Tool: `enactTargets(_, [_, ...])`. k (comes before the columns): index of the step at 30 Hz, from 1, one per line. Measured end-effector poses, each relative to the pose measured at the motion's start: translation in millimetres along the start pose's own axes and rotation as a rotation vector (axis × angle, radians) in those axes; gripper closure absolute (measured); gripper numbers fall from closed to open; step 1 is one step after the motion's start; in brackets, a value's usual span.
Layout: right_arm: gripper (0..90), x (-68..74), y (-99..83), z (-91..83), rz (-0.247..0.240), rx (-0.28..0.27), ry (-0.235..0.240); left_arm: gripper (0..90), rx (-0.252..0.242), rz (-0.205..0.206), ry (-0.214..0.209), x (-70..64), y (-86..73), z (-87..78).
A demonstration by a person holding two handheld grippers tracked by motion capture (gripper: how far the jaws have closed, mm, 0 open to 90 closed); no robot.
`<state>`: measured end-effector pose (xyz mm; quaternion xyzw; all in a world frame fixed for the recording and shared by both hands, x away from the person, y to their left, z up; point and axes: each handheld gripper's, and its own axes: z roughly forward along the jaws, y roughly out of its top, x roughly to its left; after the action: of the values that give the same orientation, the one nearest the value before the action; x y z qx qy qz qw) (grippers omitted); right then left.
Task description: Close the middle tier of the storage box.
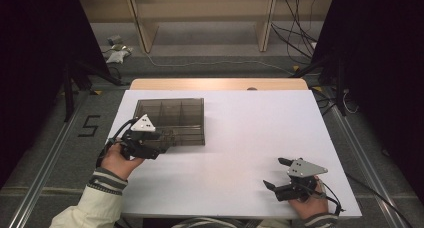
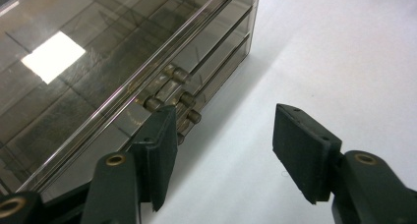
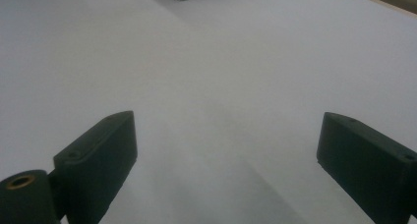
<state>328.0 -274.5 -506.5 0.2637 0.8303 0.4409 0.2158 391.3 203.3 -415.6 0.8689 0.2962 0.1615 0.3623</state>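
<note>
Two grippers up, neither is holding anything, so I'd judge the work barely started. The smoked-plastic organizer box (image 1: pixel 170 122) sits flat on the white tabletop (image 1: pixel 240 138), toward the left edge and nearer the far edge than the near one. Its lid looks closed, and through it I can make out dividers but no contents.

Left gripper (image 1: pixel 159 144) is at the box's near-left corner. In the left gripper view its jaws are spread apart with nothing between them. One finger (image 2: pixel 160 150) is right up against the box's near wall by the small round knobs (image 2: pixel 178 100) (hinge or latch, can't tell which). Whether that finger is actually touching the plastic I can't tell; it's just beside it at least. The other finger (image 2: pixel 305 153) is over bare tabletop, clear of the box.

Right gripper (image 1: pixel 278 174) is near the tabletop's near-right corner, well apart from the box. Its jaws are wide open, and both fingers (image 3: pixel 96 157) are over bare white surface, gripping nothing.

Done so far, as far as visible: left gripper lined up on the box's near edge. Left to do, by my read: close on or work those knobs or the lid edge, then whatever handling of the box follows. Right gripper looks idle, probably needed to steady the box.
</note>
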Motion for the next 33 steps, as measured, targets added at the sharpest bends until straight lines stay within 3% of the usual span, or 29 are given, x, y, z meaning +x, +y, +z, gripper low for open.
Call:
enactTargets(5, [9.2,0.0,0.0,-0.1,-0.001,-0.001,0.0,36.1,-0.052,-0.015,-0.036,-0.2,-2.4,-5.6])
enactTargets(12, [9.3,0.1,0.0,-0.1,0.0,-0.001,0.0,22.2,-0.117,-0.03,-0.055,0.4,-8.3,-9.8])
enactTargets(20, [9.3,0.2,-0.1,-0.1,-0.001,-0.001,-0.001,8.2,-0.232,-0.063,-0.097,1.1,-28.0,-15.5])
enactTargets(33, [9.3,0.2,-0.1,-0.2,-0.001,-0.001,-0.001,3.4,-0.35,-0.109,-0.055,3.0,-75.1,-21.2])
